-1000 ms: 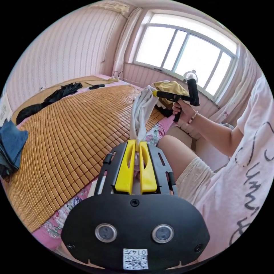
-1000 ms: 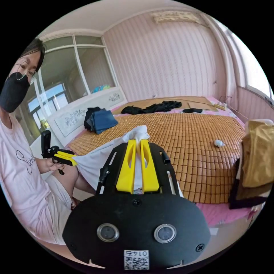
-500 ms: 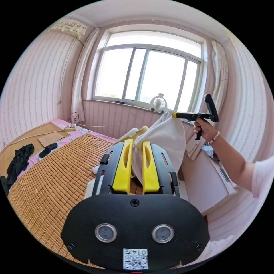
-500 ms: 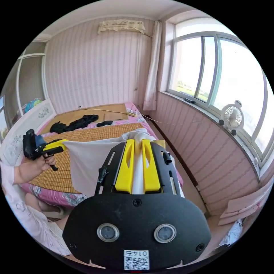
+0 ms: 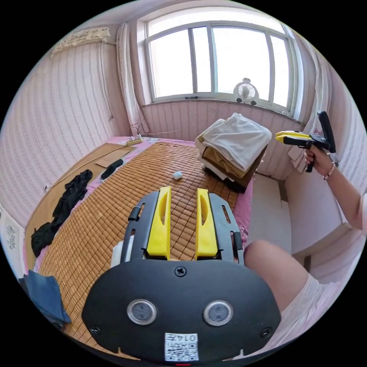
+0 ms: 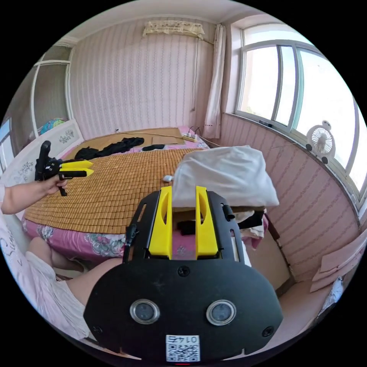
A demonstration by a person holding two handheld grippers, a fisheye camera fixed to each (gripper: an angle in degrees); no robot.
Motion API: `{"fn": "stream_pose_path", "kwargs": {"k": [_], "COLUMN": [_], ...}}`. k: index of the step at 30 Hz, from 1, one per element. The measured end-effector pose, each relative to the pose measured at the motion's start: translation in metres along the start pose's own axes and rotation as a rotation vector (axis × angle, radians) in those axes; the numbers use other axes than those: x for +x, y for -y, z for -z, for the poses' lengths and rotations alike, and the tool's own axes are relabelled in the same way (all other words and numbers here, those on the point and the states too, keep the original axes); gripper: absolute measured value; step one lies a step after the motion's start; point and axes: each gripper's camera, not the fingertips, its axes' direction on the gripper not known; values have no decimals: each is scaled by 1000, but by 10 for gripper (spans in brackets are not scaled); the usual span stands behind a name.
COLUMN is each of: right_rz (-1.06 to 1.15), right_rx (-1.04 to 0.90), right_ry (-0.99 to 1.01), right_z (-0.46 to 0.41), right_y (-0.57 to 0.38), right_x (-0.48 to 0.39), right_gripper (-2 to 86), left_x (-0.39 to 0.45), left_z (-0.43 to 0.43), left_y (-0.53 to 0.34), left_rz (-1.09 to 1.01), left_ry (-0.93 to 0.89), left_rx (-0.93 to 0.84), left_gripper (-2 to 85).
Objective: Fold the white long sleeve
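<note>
The white long sleeve [image 5: 240,138] lies folded on top of a pile of folded clothes [image 5: 225,166] at the corner of the bed. In the left gripper view, my left gripper [image 5: 183,189] is open and empty over the bamboo mat [image 5: 122,202]. A hand holds my right gripper [image 5: 278,137] to the right of the pile, clear of the cloth. In the right gripper view, my right gripper [image 6: 183,188] is open just in front of the white long sleeve [image 6: 225,174], and my left gripper [image 6: 91,167] hangs over the mat at the left, its jaws apart.
A black garment [image 5: 63,200] and folded blue jeans [image 5: 46,298] lie on the far side of the bed. A small white object [image 5: 177,175] sits on the mat near the pile. The person's knee [image 5: 275,267] is beside the bed edge. A fan [image 5: 246,91] stands on the windowsill.
Both grippers have let go of the white long sleeve, which now rests on the pile. Both sets of jaws have opened and the hands have drawn apart.
</note>
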Motion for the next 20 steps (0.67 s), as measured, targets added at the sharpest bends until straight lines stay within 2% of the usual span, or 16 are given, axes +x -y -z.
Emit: {"fn": "stream_pose_path", "kwargs": {"k": [7, 14, 20], "right_rz": [232, 538, 718], "right_rx": [-57, 16, -128], "right_ry": [102, 398, 612], "right_z": [-20, -41, -86], "right_y": [-47, -11, 32], "right_x": [-185, -369, -497], "right_gripper": [93, 99, 137], "left_x": [-42, -109, -182], "left_z": [119, 223, 271], "left_y": [-110, -226, -331], "left_rz": [210, 472, 748], "left_ry": [211, 444, 428], "left_rx": [-50, -77, -24], "left_gripper": [121, 133, 140]}}
